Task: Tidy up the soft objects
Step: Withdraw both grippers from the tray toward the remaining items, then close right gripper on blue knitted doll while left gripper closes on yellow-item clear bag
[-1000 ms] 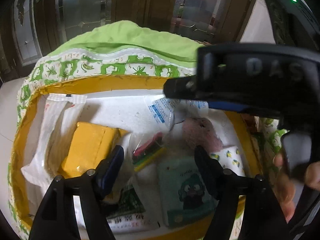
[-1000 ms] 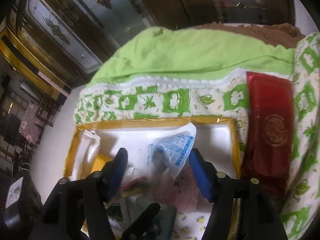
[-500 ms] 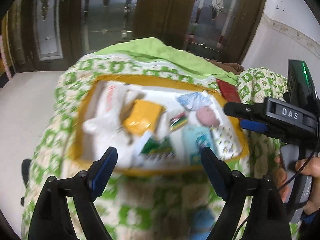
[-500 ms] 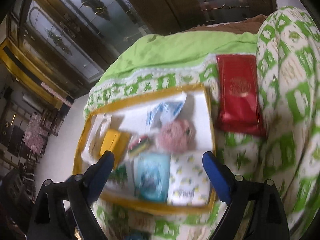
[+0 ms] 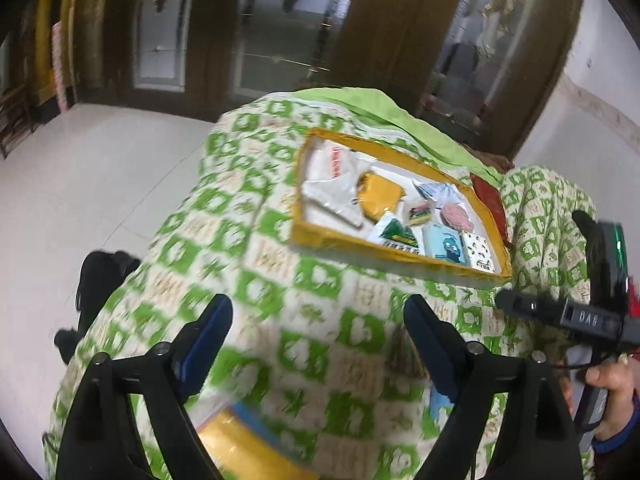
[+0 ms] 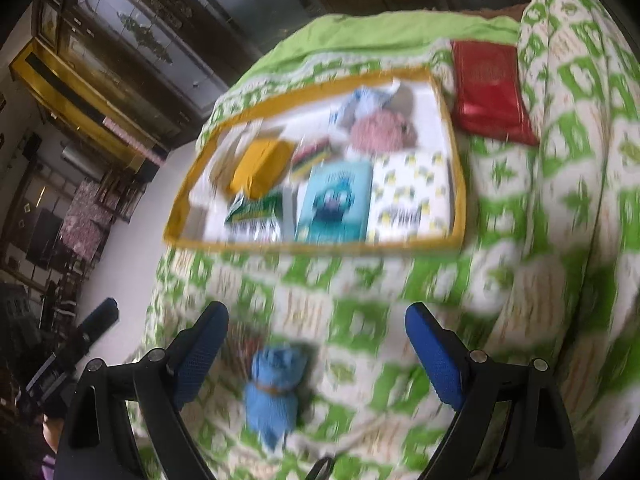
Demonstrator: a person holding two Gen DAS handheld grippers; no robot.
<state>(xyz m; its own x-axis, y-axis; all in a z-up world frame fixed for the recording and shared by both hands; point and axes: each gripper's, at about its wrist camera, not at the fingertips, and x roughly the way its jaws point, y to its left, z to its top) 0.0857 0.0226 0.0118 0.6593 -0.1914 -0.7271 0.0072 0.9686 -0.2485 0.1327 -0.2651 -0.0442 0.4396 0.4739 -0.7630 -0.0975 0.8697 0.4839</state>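
Observation:
A yellow-rimmed tray [image 5: 384, 258] [image 6: 460, 184] sits on a green-and-white quilt and holds several soft things: a yellow pack [image 6: 260, 168], a pink plush [image 6: 380, 132], a teal tissue pack [image 6: 334, 204] and a lemon-print pack [image 6: 412, 196]. A blue soft toy [image 6: 274, 388] lies on the quilt between my right gripper's fingers. My right gripper [image 6: 316, 360] is open and empty above it. My left gripper [image 5: 318, 348] is open and empty, well back from the tray.
A red flat box [image 6: 490, 92] lies on the quilt right of the tray. A yellow-and-blue object [image 5: 240, 436] shows near the left gripper's base. The quilt [image 5: 248, 240] drops off to a pale floor [image 5: 80, 184] on the left. Dark wood-and-glass doors stand behind.
Both grippers have pulled back and up from the tray, which is now farther away. A pale blue packet left the right gripper and lies in the tray. The blue soft toy has come into view.

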